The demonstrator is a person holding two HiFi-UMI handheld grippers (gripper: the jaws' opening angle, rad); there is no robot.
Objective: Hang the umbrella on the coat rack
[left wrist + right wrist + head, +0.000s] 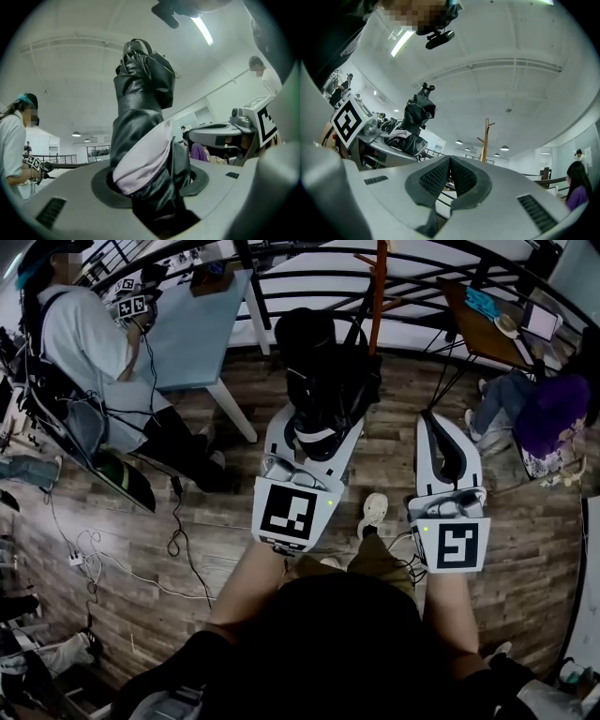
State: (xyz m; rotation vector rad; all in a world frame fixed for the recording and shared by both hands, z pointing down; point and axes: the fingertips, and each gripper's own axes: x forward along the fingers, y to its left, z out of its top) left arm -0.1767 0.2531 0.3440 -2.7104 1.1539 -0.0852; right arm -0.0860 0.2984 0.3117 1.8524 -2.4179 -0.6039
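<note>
Clearly, in the left gripper view the left tool (150, 183) is clamped on the black umbrella (140, 108) through slack fabric, so it could sag or slide loose. In the right gripper view the right tool (450, 173), jaws together and empty, faces the coat rack (486, 140), well apart; a hurried reach could miss its short pegs. In the head view, cables (178, 540) cross the plank floor (225, 521) near a blue bench (192, 334) and railing (258, 296).

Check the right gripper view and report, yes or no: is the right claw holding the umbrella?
No: the pads of the right claw meet with nothing between them, and the black umbrella stands apart at that view's left.
</note>
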